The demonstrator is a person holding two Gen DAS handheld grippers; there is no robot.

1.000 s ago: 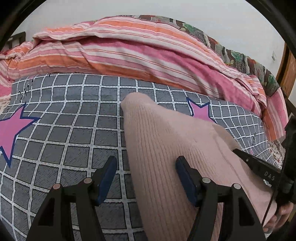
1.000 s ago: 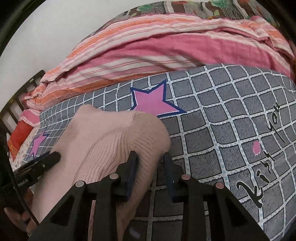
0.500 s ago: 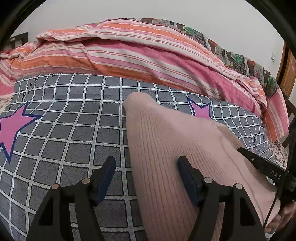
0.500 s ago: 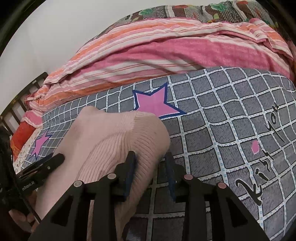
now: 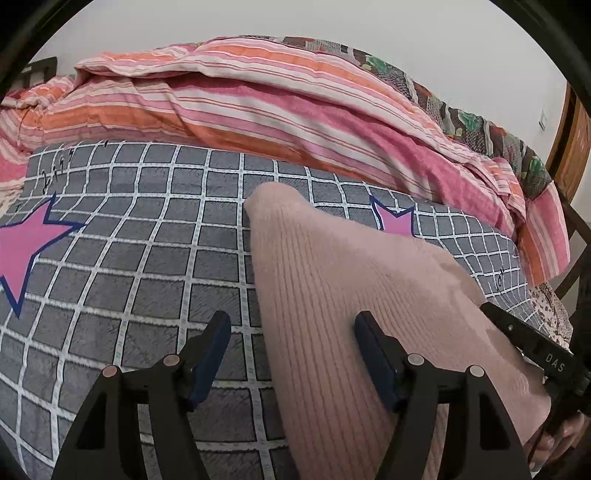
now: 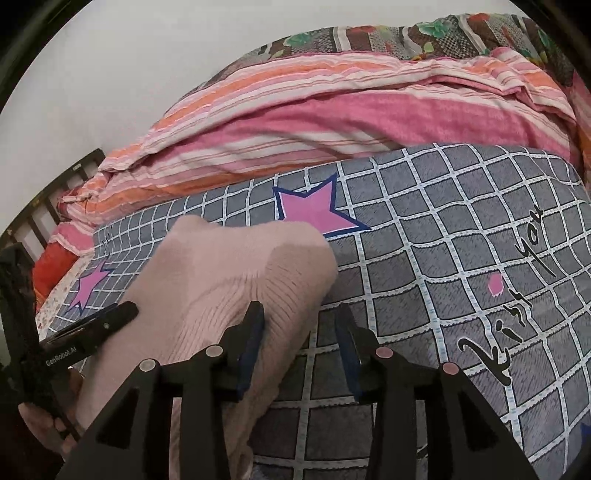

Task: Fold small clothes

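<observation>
Right tongs (image 6: 299, 347) now apart off pink sweater (image 5: 351, 295); left tongs (image 5: 291, 354) still apart.

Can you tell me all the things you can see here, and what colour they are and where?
Knitted garment: one, pale pink, ribbed, lying on the grid blanket between the two tongs.
Grid blanket: one, grey with white lines, spread over the bed.
Stars: several, pink with blue outlines, printed on the blanket.
Striped quilt: one, pink, orange and white, bunched behind the blanket.
Patterned cloth: one, brown and green, behind the quilt.
Wall: white, at the back.
Left tongs: black with blue pads, open, straddling the garment's left edge.
Right tongs: black with blue pads, open, at its right edge.
</observation>
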